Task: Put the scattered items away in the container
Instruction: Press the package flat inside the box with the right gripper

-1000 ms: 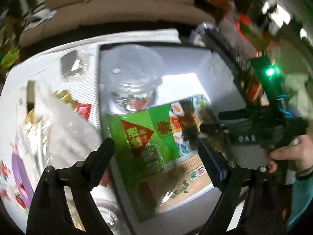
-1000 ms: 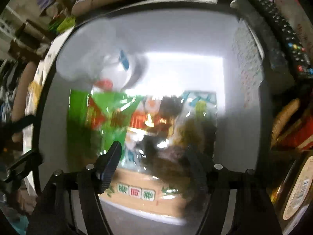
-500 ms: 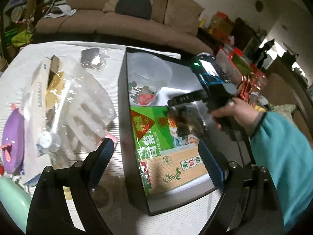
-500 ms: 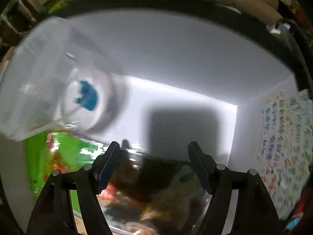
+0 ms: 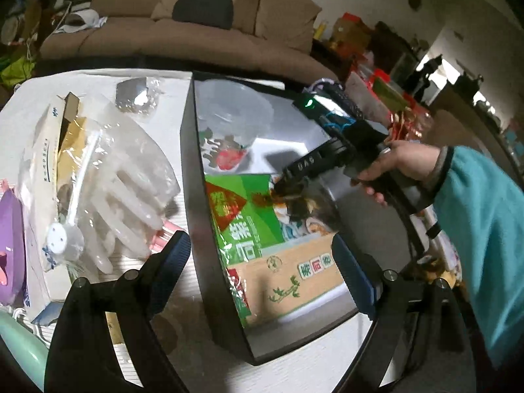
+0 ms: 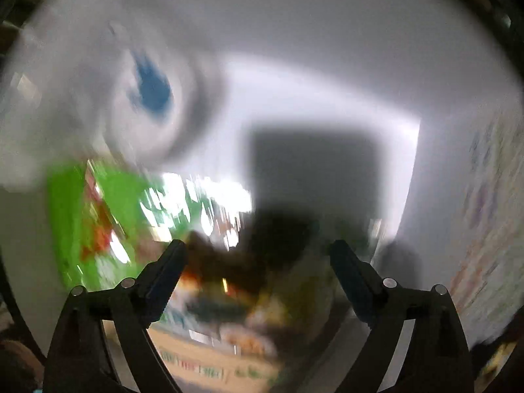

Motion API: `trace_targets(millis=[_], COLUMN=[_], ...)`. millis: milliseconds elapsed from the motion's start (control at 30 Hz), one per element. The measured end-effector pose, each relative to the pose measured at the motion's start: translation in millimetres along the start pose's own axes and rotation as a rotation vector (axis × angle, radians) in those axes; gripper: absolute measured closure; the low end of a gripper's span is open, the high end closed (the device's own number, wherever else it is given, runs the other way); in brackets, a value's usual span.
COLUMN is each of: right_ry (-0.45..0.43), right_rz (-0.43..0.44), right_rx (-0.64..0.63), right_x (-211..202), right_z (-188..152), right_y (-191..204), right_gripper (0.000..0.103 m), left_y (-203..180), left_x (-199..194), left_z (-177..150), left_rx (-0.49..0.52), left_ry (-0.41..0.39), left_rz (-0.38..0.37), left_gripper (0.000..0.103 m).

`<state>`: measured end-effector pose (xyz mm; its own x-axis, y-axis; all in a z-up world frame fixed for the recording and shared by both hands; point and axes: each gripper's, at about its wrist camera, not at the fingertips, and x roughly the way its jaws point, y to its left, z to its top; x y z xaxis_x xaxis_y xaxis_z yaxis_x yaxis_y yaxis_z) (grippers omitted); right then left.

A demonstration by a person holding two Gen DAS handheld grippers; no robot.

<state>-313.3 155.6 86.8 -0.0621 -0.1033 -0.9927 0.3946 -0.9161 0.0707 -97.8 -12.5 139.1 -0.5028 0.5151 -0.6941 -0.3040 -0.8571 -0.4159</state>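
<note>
**Both grippers over the dark bin, snack pack already inside**

In the left wrist view our left gripper (image 5: 262, 255) sits at the bottom of the frame with its two fingers spread wide and nothing between them. One finger hangs over the white table (image 5: 170, 85), the other over the open container (image 5: 196, 216), a dark-walled bin with a pale lining that fills the centre of the frame.

Inside the container lies the green snack pack (image 5: 249, 229), flat on the floor toward the lower centre of the frame, with a tan band along its lower edge. Above it, at the upper centre, a clear plastic cup (image 5: 229, 124) rests on its side in the far part of the bin.

Our right gripper (image 5: 288, 180) reaches in from the right of that frame, held in our right hand (image 5: 389, 167), with its tip down near the top edge of the snack pack. In its own view the right gripper (image 6: 258, 262) shows fingers standing apart with nothing gripped; the picture is heavily blurred, though the green pack (image 6: 82, 216) shows at lower left and the cup (image 6: 98, 98) at upper left.

At the left of the left wrist frame, on the table outside the bin, we see a clear bag of plastic gloves (image 5: 108, 196), a small foil packet (image 5: 137, 98) in the upper left, and a purple object (image 5: 9, 239) at the left edge.
</note>
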Motion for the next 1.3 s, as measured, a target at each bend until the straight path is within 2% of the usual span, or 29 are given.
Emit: trace_targets(millis=[67,133,333,433,533,600,633,667,700,767,800,867,967,1033,1100,1200,1300], right_ry=[-0.094,-0.109,-0.064,-0.027,0.061,0.1,0.095,0.063,0.019,-0.045,-0.04,0.029,0.146,0.22,0.24,0.189,0.029], right_rz=[0.046,0.063,-0.091,-0.095,-0.088,-0.079,-0.079,-0.081,-0.079,-0.027,0.021,0.071,-0.033,-0.065,-0.094,-0.096,-0.032], right_rx=[0.048,0.074,0.041,0.101,0.108,0.118,0.113,0.095,0.079,0.098,0.098,0.045,-0.023,-0.039,-0.049,-0.041,0.003], right_x=[-9.1,-3.9,20.8,20.8,24.7,24.2,21.2,13.2,1.7,-22.6,-30.2,-32.3,-12.3,4.4,8.3,-8.2,-51.5], right_z=[11.9,19.2,17.8,11.8,0.4,-5.9,-7.1,-8.1,-10.1,-18.4,-24.2,-37.0,-51.7,-59.8,-65.1,-66.7,-74.8], right_y=[-4.7,-5.9,10.1,8.9,9.4,8.3,8.8,11.1,13.7,16.6,20.0,33.1,48.4,53.4,57.0,58.2,59.7], right_gripper=[0.011,0.011,0.013,0.01,0.0,0.0,0.002,0.014,0.02,0.02,0.02,0.019,0.019,0.019,0.013,0.014,0.014], left_y=[2.9,2.2,3.6,0.8,0.3,2.4,3.0,3.3,3.2,4.1,4.1,2.9,-0.1,-2.3,-4.5,-5.2,0.3], left_x=[-1.6,-1.8,4.1,3.4,-1.6,-4.8,-7.0,-8.9,-10.9,-14.0,-14.1,-13.0,-11.2,-11.6,-13.0,-18.2,-22.1], left_z=[-0.1,0.1,0.8,-0.2,1.8,3.2,4.0,4.6,5.6,6.2,6.3,5.6,4.3,3.5,3.4,2.7,2.0], left_rx=[-0.018,-0.009,-0.013,-0.002,0.002,-0.006,-0.008,-0.006,-0.003,-0.003,-0.002,0.005,0.005,0.003,0.013,0.039,0.035], left_ry=[-0.009,-0.012,-0.003,-0.005,-0.019,-0.029,-0.037,-0.043,-0.049,-0.054,-0.051,-0.046,-0.04,-0.041,-0.044,-0.063,-0.069], left_rz=[-0.021,-0.018,-0.01,-0.005,-0.01,-0.016,-0.014,-0.011,-0.008,-0.017,-0.024,-0.015,-0.015,-0.017,-0.01,0.018,0.036], left_gripper=[0.016,0.016,0.016,0.016,0.016,0.016,0.016,0.016,0.016,0.016,0.016,0.016,0.016,0.015,0.012,0.003,0.002])
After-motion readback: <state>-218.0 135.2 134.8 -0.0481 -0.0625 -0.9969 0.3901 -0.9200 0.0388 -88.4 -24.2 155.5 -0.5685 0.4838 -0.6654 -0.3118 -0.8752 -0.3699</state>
